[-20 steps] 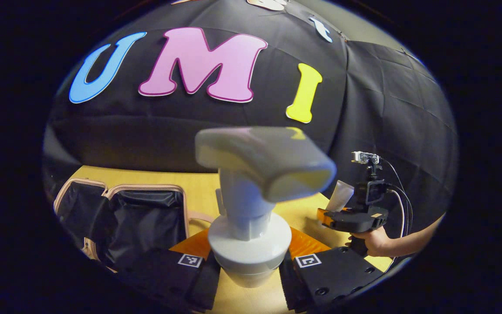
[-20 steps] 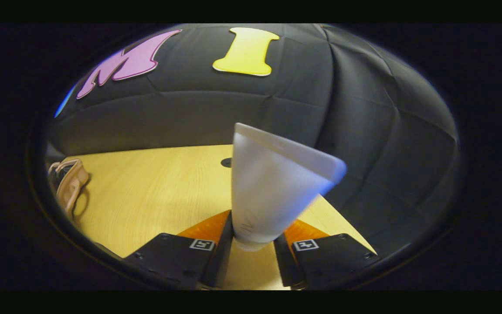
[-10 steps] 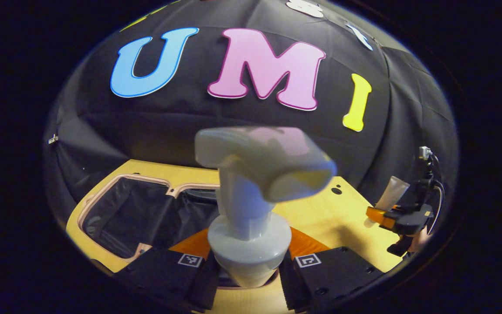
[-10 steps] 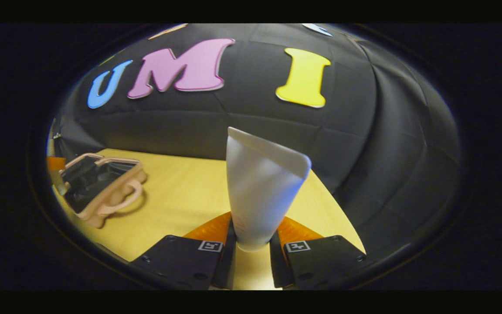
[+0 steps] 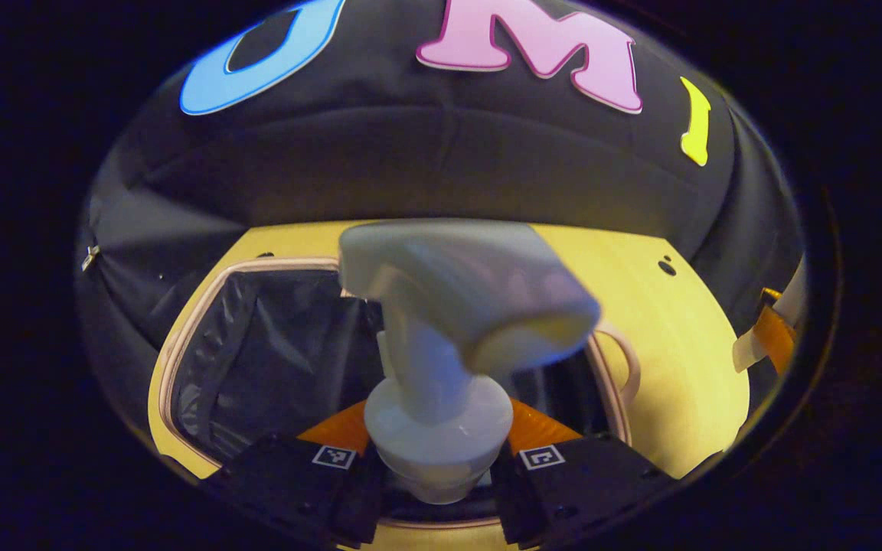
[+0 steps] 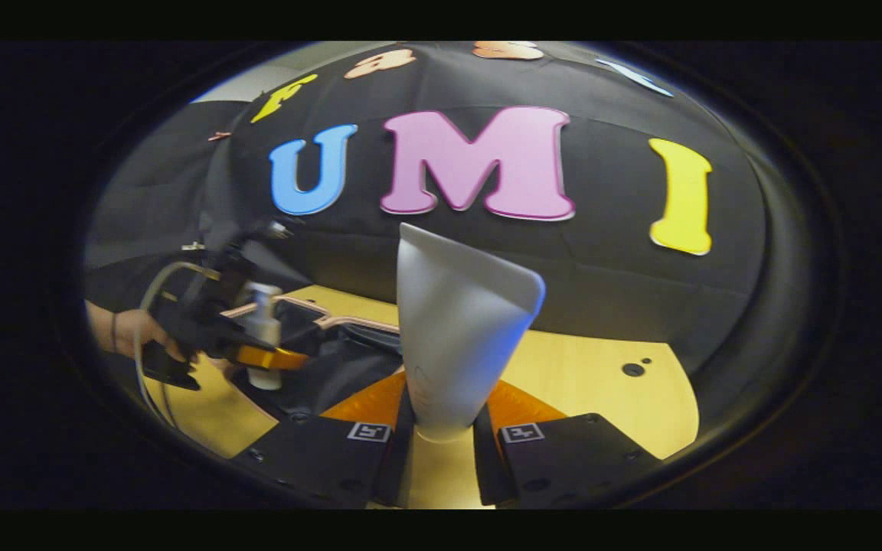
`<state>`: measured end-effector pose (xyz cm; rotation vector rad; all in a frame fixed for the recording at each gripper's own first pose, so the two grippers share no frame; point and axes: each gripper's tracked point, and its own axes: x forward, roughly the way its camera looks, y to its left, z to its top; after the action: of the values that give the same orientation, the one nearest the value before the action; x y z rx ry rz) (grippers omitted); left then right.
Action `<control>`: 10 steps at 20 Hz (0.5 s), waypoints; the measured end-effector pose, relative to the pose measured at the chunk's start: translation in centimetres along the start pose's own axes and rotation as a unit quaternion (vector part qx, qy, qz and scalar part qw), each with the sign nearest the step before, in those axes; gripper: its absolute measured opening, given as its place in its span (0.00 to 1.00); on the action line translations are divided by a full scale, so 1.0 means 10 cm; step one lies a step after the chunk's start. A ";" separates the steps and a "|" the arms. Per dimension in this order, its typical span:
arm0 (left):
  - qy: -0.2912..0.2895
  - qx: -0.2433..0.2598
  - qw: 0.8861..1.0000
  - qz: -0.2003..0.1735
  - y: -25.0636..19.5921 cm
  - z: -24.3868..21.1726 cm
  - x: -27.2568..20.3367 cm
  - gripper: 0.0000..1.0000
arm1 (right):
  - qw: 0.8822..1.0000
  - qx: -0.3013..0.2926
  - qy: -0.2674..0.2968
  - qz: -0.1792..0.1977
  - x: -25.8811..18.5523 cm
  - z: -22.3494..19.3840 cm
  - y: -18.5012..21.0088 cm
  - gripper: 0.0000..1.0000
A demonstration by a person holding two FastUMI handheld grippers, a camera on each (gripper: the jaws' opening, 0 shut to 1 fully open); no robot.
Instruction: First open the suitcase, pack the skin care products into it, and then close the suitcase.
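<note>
Pump bottle (image 5: 441,344) and tube (image 6: 456,344), each clamped upright between closed jaws, hung above the open suitcase (image 5: 257,360) for packing.

So the suitcase (image 5: 257,360) is lying wide open and flat on the table (image 5: 678,337), pinkish rim, black lining inside. A white pump bottle (image 5: 441,360) is upright right above the open case, pinched between fingers. The white squeeze tube (image 6: 456,337) stands crimped end up, also held, over the table.

Pale wooden table (image 5: 686,337), small holes.
</note>
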<state>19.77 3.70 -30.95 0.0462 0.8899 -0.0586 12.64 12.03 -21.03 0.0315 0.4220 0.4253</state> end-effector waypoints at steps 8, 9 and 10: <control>0.118 -0.044 0.992 0.023 0.05 -0.18 0.49 0.66 | 0.999 0.031 0.001 0.031 0.21 0.13 0.35 0.37; 0.122 -0.059 0.990 0.026 0.06 -0.18 0.51 0.60 | 0.999 0.031 0.009 0.022 0.26 0.10 0.32 0.37; 0.117 -0.064 0.991 0.026 0.07 -0.17 0.54 0.64 | 0.999 0.025 0.021 0.009 0.30 0.03 0.27 0.37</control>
<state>21.90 4.35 -36.17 -0.0450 1.1245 0.0530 14.15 15.73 -21.60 0.0751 0.4741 0.4340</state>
